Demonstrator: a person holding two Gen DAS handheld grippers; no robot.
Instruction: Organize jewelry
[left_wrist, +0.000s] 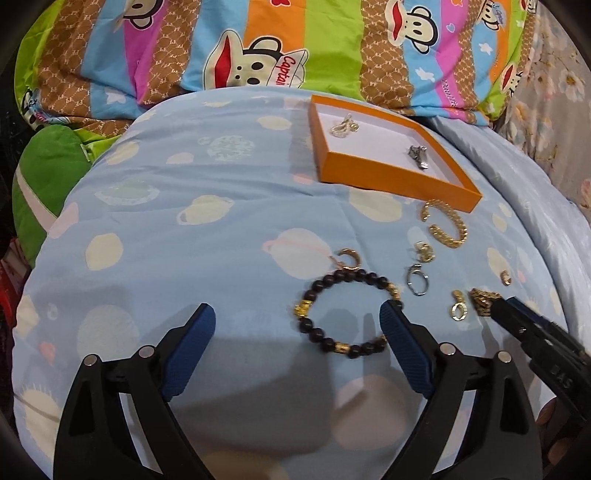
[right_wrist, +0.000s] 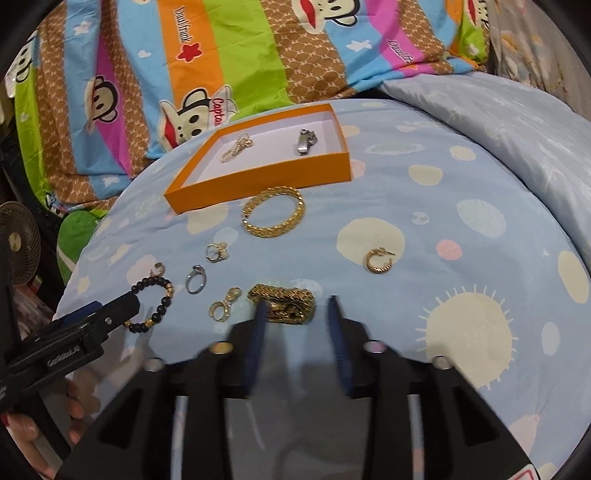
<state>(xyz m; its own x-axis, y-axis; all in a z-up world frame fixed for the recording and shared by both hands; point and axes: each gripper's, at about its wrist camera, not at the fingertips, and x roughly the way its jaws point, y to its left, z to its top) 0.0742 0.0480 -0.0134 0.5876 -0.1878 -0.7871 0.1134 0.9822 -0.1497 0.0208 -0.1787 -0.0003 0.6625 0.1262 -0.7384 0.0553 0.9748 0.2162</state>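
An orange box (left_wrist: 384, 181) (right_wrist: 258, 177) with a white floor lies on the blue bedspread and holds a pale chain (left_wrist: 345, 125) (right_wrist: 236, 146) and a silver piece (left_wrist: 419, 155) (right_wrist: 304, 142). Loose pieces lie in front of it: a gold bangle (left_wrist: 445, 223) (right_wrist: 275, 212), a dark bead bracelet (left_wrist: 349, 314) (right_wrist: 153, 302), rings and earrings. My left gripper (left_wrist: 297, 319) is open, its right finger over the bead bracelet's edge. My right gripper (right_wrist: 297, 308) is open around a bunched gold chain (right_wrist: 282, 301) (left_wrist: 482, 301), fingers either side of it.
A striped cartoon quilt (left_wrist: 258, 48) is heaped behind the box. A green cushion (left_wrist: 48, 173) lies at the left edge. A gold hoop earring (right_wrist: 378, 260) lies alone to the right. A small fan (right_wrist: 18, 243) stands off the bed at far left.
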